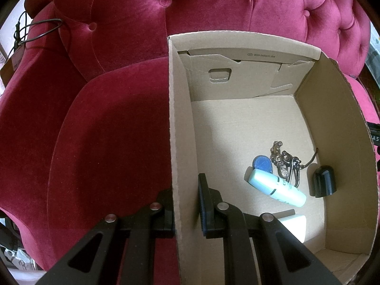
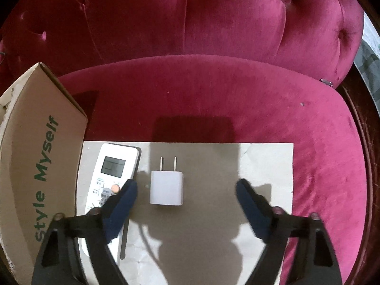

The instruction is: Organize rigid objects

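My left hand-held gripper (image 1: 186, 204) pinches the cardboard box (image 1: 182, 123) by its left wall, steadying it on the red sofa (image 1: 106, 118). My right hand-held gripper (image 2: 186, 198) hangs wide over the white sheet (image 2: 266, 163). The remote (image 2: 111, 173) crowds the left finger. The charger plug (image 2: 166, 187), between them, looks light, stiff and slick; I'd grip its flat sides, clear of the far prongs.
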Action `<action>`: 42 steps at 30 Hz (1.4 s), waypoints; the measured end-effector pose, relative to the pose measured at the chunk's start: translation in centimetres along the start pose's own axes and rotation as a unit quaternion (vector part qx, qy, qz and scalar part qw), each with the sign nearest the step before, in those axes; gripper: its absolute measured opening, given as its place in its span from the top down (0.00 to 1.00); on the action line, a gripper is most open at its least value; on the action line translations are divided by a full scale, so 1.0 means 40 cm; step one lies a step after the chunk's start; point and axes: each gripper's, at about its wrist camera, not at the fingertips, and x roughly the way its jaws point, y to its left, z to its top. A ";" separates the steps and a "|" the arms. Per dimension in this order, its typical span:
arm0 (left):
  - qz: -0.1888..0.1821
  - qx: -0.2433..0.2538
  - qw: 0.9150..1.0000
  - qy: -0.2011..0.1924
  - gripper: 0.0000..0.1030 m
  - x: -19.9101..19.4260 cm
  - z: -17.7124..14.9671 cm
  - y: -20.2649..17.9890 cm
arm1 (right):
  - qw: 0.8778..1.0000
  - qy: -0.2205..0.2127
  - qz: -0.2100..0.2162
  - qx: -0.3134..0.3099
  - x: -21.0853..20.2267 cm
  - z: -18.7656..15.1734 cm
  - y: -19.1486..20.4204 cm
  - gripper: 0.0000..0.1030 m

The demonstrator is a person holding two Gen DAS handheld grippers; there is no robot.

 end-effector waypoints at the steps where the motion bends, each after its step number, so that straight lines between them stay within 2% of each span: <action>1: 0.000 0.000 1.000 0.000 0.86 0.000 0.000 0.000 | 1.000 0.002 0.002 0.001 0.002 0.002 0.001 0.25; 3: 0.000 0.000 1.000 0.000 0.86 -0.001 -0.001 0.000 | 1.000 0.003 0.007 0.000 0.007 0.004 0.001 0.31; 4: 0.000 0.000 1.000 0.000 0.86 0.000 -0.001 0.000 | 1.000 0.005 0.014 0.002 0.010 0.005 0.002 0.37; 7: -0.001 -0.001 1.000 0.000 0.86 0.000 -0.001 0.001 | 1.000 0.011 0.027 0.006 0.016 0.005 0.002 0.72; 23: -0.001 -0.002 1.000 0.000 0.86 -0.002 -0.002 0.010 | 1.000 0.003 -0.002 0.007 -0.049 -0.010 0.060 0.73; 42: -0.006 -0.004 1.000 -0.001 0.86 -0.004 -0.002 0.015 | 1.000 -0.025 -0.003 0.008 -0.162 -0.012 0.084 0.73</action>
